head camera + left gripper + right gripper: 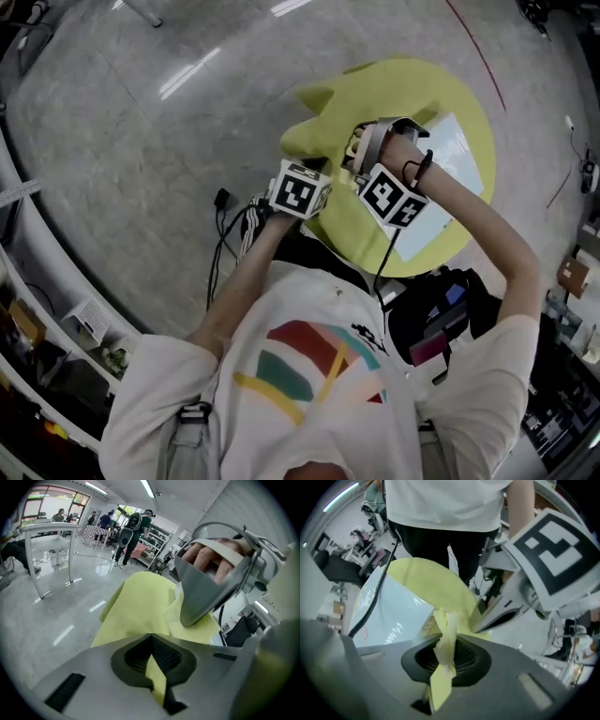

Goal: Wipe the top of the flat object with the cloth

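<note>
A yellow cloth (403, 89) hangs spread out in the air between both grippers, over a white flat board (461, 150) that it partly covers. My left gripper (302, 187) is shut on a fold of the cloth (140, 606), pinched between its jaws (153, 660). The right gripper (375, 155) sits close beside it, shut on a bunched edge of the cloth (443, 634) that passes through its jaws (445, 660). Below it in the right gripper view lies the pale flat board (389, 606), with a black cable (370, 606) across it. The two grippers almost touch.
Grey polished floor surrounds the board. Black cables (230, 225) trail on the floor by my left arm, and a black bag or seat (441, 314) stands at the lower right. Shelving curves along the left edge. People (133, 529) and a white table (47, 531) are far off.
</note>
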